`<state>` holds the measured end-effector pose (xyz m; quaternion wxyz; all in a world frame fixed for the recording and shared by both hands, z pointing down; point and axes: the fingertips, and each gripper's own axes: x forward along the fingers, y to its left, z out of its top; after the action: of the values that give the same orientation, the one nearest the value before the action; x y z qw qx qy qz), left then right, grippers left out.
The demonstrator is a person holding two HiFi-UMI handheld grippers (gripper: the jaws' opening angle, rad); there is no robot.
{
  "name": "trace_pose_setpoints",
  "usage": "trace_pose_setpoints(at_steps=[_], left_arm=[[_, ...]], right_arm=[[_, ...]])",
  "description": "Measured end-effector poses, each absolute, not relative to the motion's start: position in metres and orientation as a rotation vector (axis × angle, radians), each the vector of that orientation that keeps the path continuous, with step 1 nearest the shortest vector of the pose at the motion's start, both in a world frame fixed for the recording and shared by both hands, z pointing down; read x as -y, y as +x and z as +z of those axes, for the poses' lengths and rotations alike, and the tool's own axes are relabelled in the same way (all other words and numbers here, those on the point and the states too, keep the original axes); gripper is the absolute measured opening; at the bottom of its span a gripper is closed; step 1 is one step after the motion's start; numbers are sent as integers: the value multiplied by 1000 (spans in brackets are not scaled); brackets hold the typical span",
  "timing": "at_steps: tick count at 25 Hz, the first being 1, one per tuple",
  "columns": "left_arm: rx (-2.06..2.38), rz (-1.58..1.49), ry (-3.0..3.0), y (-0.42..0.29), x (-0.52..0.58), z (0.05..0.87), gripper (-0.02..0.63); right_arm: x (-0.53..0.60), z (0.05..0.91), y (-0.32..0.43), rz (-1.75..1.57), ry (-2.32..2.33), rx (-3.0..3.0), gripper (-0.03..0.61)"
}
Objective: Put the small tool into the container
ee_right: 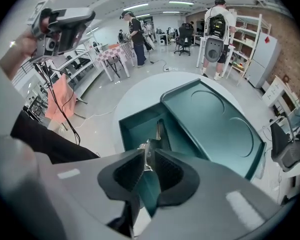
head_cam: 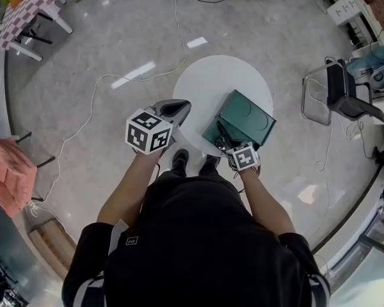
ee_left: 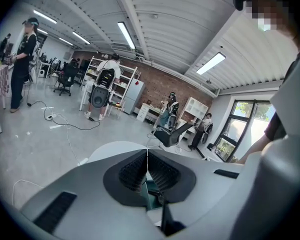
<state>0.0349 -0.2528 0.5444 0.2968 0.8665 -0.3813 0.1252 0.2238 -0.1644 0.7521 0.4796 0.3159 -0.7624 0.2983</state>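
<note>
now right gripper (ee_right: 147, 155) pinches small tool (ee_right: 151, 145) over container (ee_right: 134, 128) (lid (ee_right: 215, 119) open).

On round table (head_cam: 205, 82), toward 4 o'clock: container (ee_right: 135, 129), lid (head_cam: 249, 114) open at its 1 o'clock. At container's 7 o'clock, right gripper (head_cam: 224, 141), small tool (ee_right: 149, 151) between jaws. Left gripper (head_cam: 181, 109) at table's 8 o'clock.

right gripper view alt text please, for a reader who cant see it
The right gripper has its jaws shut on a small metal tool, held over the open compartment of a dark green container. The lid lies open to the right on a round white table.
</note>
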Motion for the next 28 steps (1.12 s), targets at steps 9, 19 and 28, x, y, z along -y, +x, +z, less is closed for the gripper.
trace_pose_setpoints(at_steps=[9,19,28], left_arm=[[880,343,2433,53,255,526,10],[829,308,2524,73,276,502,11],[832,314,2576,109,286,474,9]], right_arm=[[172,721,228,741,931,1914,71],[207,625,258,633,1192,2099,101],[225,525,296,574,1369,2319,100]])
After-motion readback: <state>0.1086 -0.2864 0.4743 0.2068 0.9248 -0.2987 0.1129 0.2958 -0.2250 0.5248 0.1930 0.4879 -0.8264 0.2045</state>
